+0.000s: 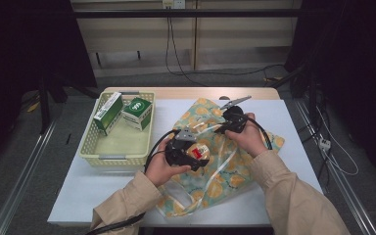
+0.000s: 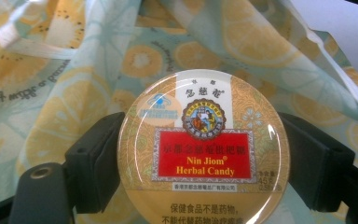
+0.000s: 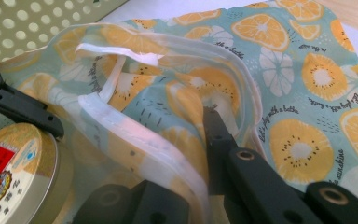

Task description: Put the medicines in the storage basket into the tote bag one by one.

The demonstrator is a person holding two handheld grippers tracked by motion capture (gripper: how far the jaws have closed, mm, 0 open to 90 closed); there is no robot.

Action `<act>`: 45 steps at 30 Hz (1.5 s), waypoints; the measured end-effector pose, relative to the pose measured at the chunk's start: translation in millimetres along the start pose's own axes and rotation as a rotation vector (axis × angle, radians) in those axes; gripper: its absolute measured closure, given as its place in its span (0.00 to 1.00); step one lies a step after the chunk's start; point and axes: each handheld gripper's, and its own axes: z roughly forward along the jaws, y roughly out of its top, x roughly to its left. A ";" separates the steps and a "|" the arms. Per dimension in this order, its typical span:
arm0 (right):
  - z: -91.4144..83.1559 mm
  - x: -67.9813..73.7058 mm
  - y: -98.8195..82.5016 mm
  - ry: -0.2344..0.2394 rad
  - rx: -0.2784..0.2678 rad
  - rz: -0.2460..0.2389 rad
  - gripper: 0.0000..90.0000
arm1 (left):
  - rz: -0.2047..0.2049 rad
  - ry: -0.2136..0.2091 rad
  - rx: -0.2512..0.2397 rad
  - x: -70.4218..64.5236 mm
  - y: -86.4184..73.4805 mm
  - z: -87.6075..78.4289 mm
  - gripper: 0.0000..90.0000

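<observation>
Over the fruit-print bag (image 1: 225, 161) at table centre, the left gripper (image 1: 196, 152) pinches a round candy tin (image 2: 203, 149) by its edges, lid facing up. At one o'clock from it, the right gripper (image 1: 225, 125) has its jaws pressed together on the bag's white-trimmed rim (image 3: 144, 140), apparently holding the mouth up. At ten o'clock, a basket (image 1: 98, 147) carries two green boxes (image 1: 122, 112).

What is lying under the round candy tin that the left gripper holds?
Under the candy tin, clamped in the left gripper, lies the fruit-print fabric bag, spread on the white table. What the bag contains is covered by its cloth.
</observation>
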 end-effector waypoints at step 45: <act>-0.3 -11.4 -2.4 0.011 -0.004 0.036 0.99 | -0.058 0.098 -0.007 39.9 18.6 36.1 0.13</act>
